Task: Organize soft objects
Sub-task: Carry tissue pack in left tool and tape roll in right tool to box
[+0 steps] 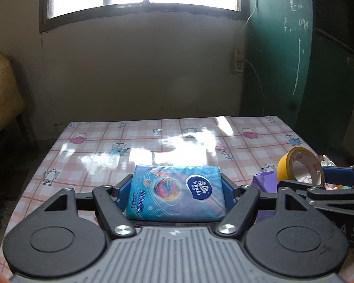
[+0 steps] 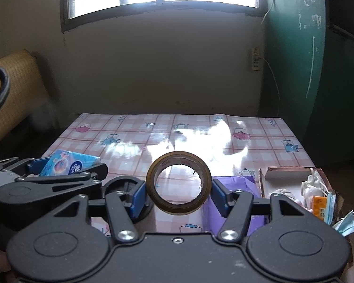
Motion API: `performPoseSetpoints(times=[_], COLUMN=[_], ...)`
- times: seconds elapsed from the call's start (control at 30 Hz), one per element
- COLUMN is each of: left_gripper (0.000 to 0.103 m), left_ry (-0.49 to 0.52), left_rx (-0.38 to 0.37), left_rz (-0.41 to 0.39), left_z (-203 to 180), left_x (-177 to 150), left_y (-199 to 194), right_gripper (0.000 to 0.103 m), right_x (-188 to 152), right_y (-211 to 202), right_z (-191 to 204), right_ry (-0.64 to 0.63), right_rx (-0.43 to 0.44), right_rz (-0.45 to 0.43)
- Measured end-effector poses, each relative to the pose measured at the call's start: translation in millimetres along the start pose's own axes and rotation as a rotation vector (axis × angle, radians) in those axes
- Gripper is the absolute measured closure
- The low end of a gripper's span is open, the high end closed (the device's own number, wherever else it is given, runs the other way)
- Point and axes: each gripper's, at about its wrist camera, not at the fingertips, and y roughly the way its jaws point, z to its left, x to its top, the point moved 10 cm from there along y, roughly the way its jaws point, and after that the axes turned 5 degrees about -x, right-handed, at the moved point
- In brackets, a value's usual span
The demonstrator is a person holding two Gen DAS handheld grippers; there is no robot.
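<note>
My left gripper point(image 1: 177, 188) is shut on a blue Vinda tissue pack point(image 1: 177, 192) and holds it above the checked table. The pack also shows in the right wrist view point(image 2: 69, 164), held at the left. My right gripper point(image 2: 178, 194) is shut on a brown tape roll point(image 2: 179, 186), held upright with its hole facing the camera. The roll shows in the left wrist view point(image 1: 301, 167) at the right, yellow on its outer side. A purple soft item point(image 2: 233, 202) lies on the table under the right gripper.
An open cardboard box point(image 2: 292, 172) at the table's right edge holds face masks point(image 2: 331, 206), a white soft item point(image 2: 310, 188) and an orange packet point(image 2: 319, 206). The table has a glossy pink teapot cloth point(image 2: 177, 132). A wicker seat point(image 1: 2, 94) stands left, a green cabinet point(image 1: 295, 47) right.
</note>
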Motion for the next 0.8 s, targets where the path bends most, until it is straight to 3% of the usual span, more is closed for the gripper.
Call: performPoseSetpoints(times=[0.8], left_gripper=[0.028], left_ry=[0.060], left_rx=[-0.091], left_rz=[0.001], left_z=[-58], left_x=[4], left_y=[13], right_gripper=[0.033], right_x=[-8], right_y=[-5], right_z=[-67], right_ry=[0.069], right_rx=[-0.078], right_rz=[-0.004])
